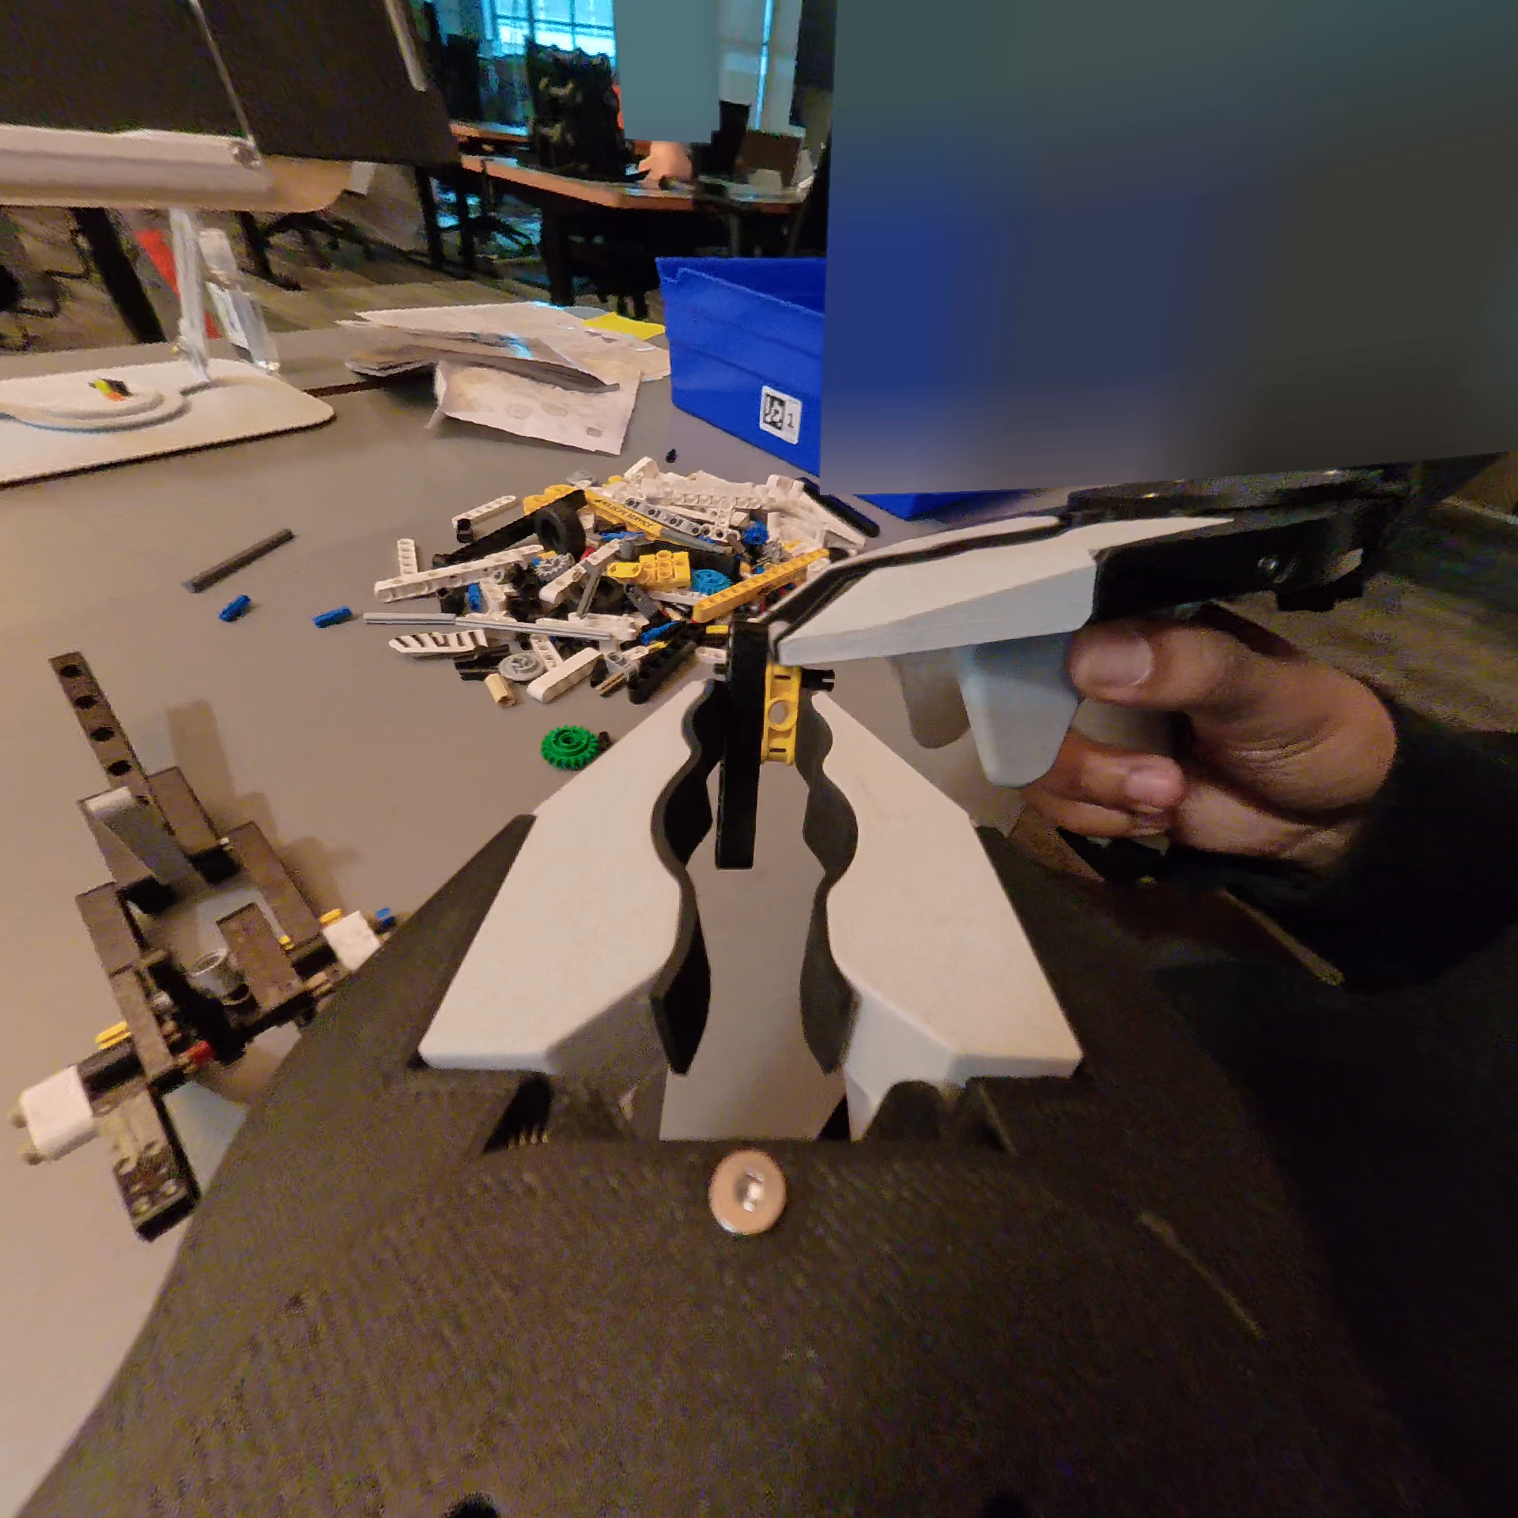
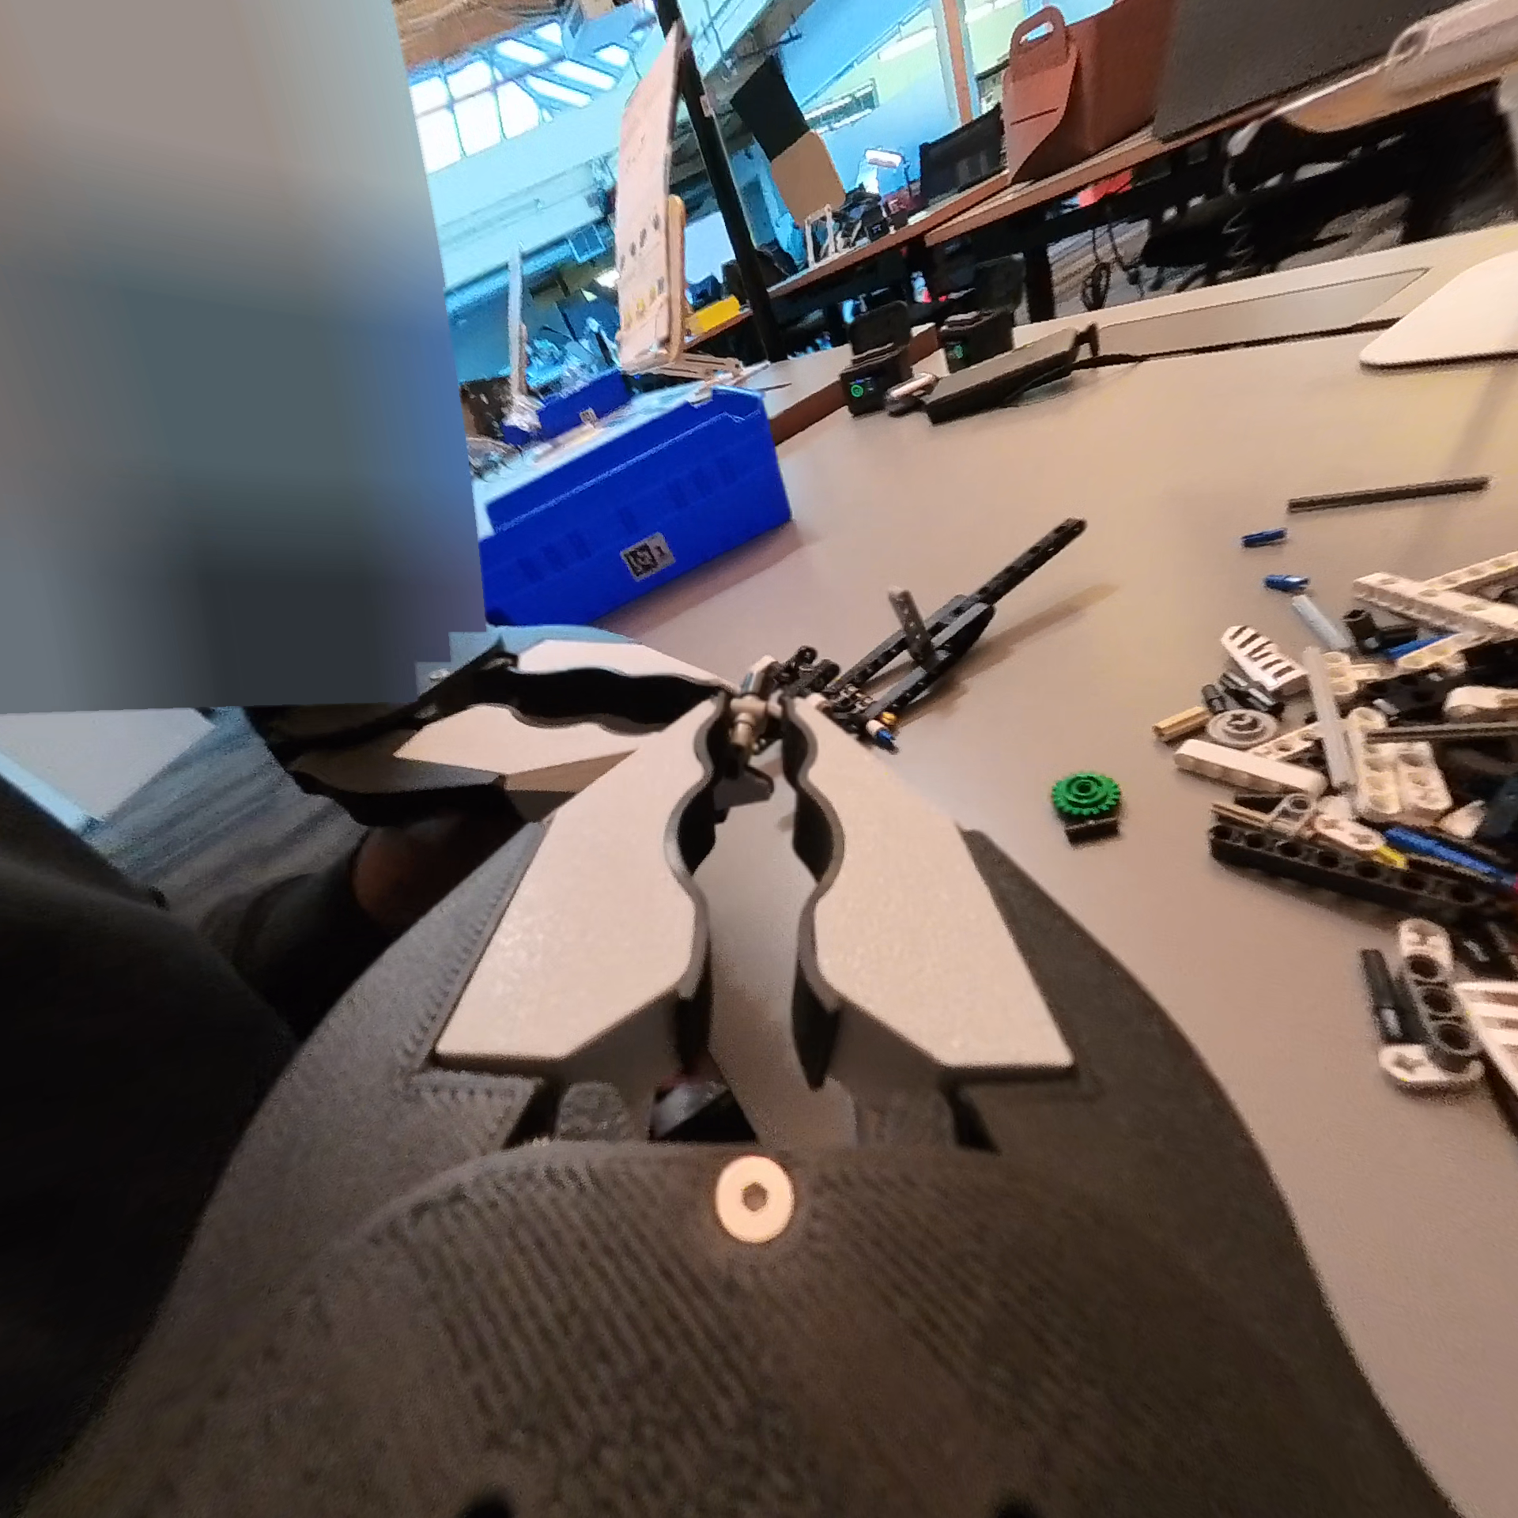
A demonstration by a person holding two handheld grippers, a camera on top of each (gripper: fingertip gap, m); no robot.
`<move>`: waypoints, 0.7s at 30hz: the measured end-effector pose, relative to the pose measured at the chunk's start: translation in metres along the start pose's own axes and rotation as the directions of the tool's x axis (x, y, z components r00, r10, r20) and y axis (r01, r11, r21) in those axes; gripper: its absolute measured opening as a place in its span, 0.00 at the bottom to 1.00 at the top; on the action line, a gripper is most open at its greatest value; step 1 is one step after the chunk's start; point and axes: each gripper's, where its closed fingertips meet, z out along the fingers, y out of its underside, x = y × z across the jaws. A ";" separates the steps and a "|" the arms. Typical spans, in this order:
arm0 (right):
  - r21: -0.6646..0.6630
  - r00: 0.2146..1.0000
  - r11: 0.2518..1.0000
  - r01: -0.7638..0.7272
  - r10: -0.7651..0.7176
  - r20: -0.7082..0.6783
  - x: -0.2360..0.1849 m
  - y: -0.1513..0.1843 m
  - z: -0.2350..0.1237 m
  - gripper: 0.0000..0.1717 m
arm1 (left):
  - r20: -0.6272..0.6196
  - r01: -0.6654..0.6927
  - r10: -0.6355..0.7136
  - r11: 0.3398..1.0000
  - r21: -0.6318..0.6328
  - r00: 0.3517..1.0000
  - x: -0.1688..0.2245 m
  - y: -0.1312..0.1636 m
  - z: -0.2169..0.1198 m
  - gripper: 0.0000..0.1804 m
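A small assembly of a black beam (image 1: 739,739) with a yellow beam (image 1: 782,713) pinned to its side stands upright between the tips of the left tongs (image 1: 754,698), which pinch it from both sides above the grey surface (image 1: 345,772). The right tongs (image 1: 776,637) come in from the right, held by a hand (image 1: 1216,739), and their nearly closed tips meet the top of the black beam; in the right wrist view these tongs (image 2: 752,723) are closed on a small grey and black piece (image 2: 746,727), though whether that is part of the same assembly cannot be told. Just beyond lies a green gear (image 1: 569,747), and behind it a pile of loose white, black, yellow and blue building pieces (image 1: 624,575). A partly built black frame (image 1: 164,945) lies to the left, two blue pins (image 1: 283,612) and a dark axle (image 1: 238,560) rest apart from the pile, and a blue bin (image 1: 743,353) and papers (image 1: 526,361) sit farther back.
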 end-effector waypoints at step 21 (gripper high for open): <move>0.006 0.964 0.998 0.060 -0.057 -0.260 0.052 -0.010 -0.021 0.03 | 0.118 0.184 -0.221 0.946 0.267 0.968 -0.066 -0.052 -0.051 0.09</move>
